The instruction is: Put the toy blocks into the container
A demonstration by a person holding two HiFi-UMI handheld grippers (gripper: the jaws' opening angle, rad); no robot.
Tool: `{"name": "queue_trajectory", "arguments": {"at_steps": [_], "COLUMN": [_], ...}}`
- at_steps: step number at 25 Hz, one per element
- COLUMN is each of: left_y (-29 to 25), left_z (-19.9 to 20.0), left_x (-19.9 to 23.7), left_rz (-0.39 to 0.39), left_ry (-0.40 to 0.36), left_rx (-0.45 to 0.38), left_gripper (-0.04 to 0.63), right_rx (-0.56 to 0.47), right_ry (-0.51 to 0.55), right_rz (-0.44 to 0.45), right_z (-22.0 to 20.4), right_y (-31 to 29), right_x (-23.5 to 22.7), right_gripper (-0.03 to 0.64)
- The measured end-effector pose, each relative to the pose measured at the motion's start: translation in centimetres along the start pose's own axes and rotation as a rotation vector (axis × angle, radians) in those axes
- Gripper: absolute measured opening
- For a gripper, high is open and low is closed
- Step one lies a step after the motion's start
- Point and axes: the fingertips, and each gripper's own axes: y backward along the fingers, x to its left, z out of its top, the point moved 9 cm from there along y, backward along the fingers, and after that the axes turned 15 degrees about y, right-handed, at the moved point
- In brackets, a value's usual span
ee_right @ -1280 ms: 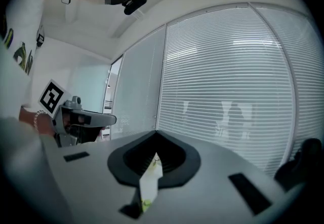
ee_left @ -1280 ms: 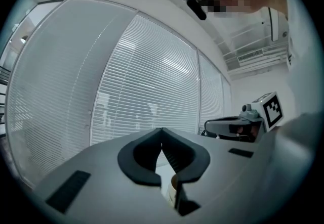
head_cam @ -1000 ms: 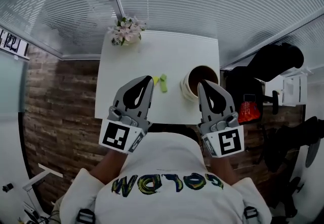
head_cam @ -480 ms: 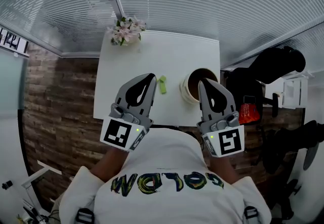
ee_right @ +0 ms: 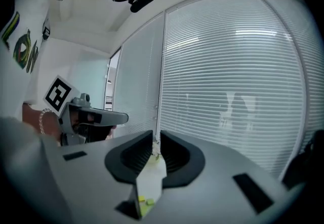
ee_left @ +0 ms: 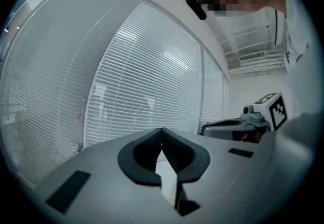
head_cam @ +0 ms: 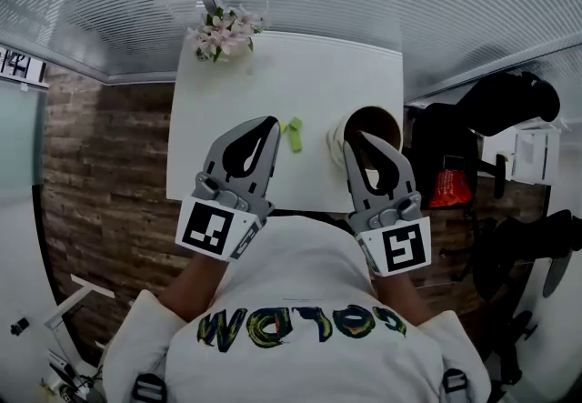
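Two light-green toy blocks (head_cam: 293, 134) lie on the white table (head_cam: 300, 74), just past the tip of my left gripper (head_cam: 271, 123). The container (head_cam: 338, 129), a round pot with a brown inside, stands to their right. My right gripper (head_cam: 356, 141) hangs over the pot's near left rim and hides part of it. In the left gripper view the left gripper (ee_left: 161, 130) is shut and empty. The right gripper (ee_right: 153, 140) is opening, with a narrow gap and nothing between the jaws. Through that gap the green blocks (ee_right: 142, 202) show on the table below.
A pot of pale flowers (head_cam: 223, 32) stands at the table's far left corner. Window blinds run behind the table. A black chair (head_cam: 505, 105) and a red object (head_cam: 446, 188) are to the right of the table, and brown plank flooring lies to its left.
Both grippers have moved a little forward over the table's near edge. The right gripper's jaws have parted slightly. The left gripper stays shut.
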Motion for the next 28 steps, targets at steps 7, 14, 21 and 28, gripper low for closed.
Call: {"name": "queue_trajectory", "arguments": {"at_steps": [7,14,21,28], "left_y": [-0.7,-0.9,-0.6,-0.6], "left_z": [-1.2,-2.2,-3.5,-4.9], "left_x": [1.9,3.6,4.7,5.5], "left_rz": [0.004,-0.002,0.008,0.02], "left_ry": [0.004,0.002,0.006,0.02], "left_rx": [0.031,0.039,0.05,0.069], "left_gripper": [0.014,0.014,0.014,0.014], "right_rx": [0.056,0.19,0.303,0.411], "right_ry": [-0.027,-0.018,-0.037,-0.079], "right_rz": [0.064,0.111,0.118,0.148], "right_z": [-3.2,-7.6,-13.8,-20.4], "right_y": [-2.5,-5.1,-7.2,-9.4], "right_x": [2.4,5.7,8.0,10.1], "right_gripper": [0.095,0.116,0.138,0.179]}}
